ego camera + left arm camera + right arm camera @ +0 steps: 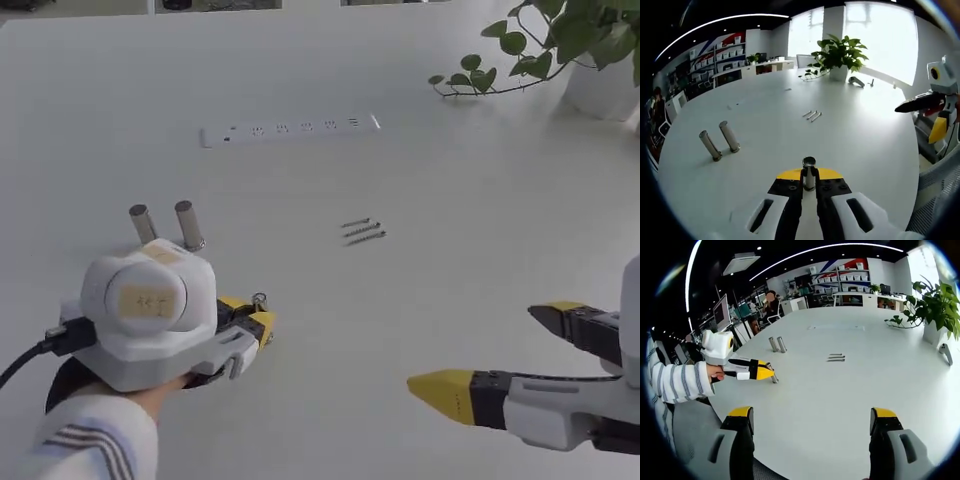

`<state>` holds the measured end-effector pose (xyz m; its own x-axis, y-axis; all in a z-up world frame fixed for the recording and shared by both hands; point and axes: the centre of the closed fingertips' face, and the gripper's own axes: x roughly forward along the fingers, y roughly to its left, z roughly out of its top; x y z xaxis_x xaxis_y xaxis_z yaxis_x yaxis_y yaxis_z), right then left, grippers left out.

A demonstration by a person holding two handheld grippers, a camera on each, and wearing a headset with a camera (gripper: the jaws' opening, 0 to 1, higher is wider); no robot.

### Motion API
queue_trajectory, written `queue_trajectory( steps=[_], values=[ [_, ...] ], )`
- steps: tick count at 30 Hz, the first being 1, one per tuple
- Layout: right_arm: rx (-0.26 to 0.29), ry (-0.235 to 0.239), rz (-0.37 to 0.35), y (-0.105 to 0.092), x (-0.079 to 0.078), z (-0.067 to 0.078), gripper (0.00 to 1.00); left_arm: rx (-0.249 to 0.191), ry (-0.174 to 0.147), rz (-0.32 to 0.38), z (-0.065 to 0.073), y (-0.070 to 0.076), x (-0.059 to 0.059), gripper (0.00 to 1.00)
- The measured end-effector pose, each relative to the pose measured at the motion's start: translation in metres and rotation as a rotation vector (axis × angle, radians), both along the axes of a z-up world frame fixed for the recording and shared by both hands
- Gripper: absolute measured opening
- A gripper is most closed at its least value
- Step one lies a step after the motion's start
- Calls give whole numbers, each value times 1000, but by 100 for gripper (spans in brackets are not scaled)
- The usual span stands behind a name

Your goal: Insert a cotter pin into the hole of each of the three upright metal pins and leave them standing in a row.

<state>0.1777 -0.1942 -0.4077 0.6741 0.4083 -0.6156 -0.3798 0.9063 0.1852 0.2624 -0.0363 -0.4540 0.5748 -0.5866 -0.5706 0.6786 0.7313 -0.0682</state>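
My left gripper (258,318) is shut on one upright metal pin (809,172), which stands on the white table; the same pin (772,376) shows at its yellow tips in the right gripper view. Two more metal pins (165,226) stand side by side beyond it, and they appear again (720,141) to the left in the left gripper view. Three cotter pins (362,231) lie together mid-table, away from both grippers. My right gripper (500,350) hovers open at the lower right, with its jaws far apart and holding nothing.
A white power strip (290,129) lies at the far side of the table (480,200). A potted plant (560,45) stands at the far right corner. A small grey object (856,80) lies near the plant.
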Motion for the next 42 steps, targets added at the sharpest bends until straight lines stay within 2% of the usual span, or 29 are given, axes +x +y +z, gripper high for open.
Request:
queue_trajectory(
  steps=[7,17,23,24,26,28,30,33,35,37,39,40,42],
  values=[
    [0,-2,4,0,0,-1,96,8,2,6,-4,-2,-2,5],
    [2,1,4,1,-1,-2,96,-10,2,28,-5,-3,0,5],
    [2,1,9,2,-3,-3,96,20,-30,6,-7,-5,-4,5],
    [0,3,14,2,-3,-3,96,29,-43,4,-7,-5,-4,5],
    [-5,3,16,1,-4,-3,96,32,-37,12,-8,-4,-4,6],
    [-2,2,13,1,-5,-3,96,71,-24,3,-15,-2,-7,6],
    [-1,-1,13,0,-6,-2,96,85,-25,-3,-18,-1,-9,6],
    [-11,-4,20,-1,-8,-2,96,48,-29,-7,-15,-4,-13,16],
    [-11,-1,21,-1,-9,-2,96,41,-35,-12,-13,-4,-13,25],
    [-10,-1,21,0,-9,-2,96,34,-35,-17,-11,-3,-13,28],
    [-11,1,23,0,-9,-2,96,3,-25,-30,-7,-4,-14,31],
    [-12,1,25,1,-9,-2,96,-31,-20,-35,-3,-6,-15,34],
    [-15,3,30,2,-9,-2,96,-35,-41,-65,3,-5,-15,40]
  ],
)
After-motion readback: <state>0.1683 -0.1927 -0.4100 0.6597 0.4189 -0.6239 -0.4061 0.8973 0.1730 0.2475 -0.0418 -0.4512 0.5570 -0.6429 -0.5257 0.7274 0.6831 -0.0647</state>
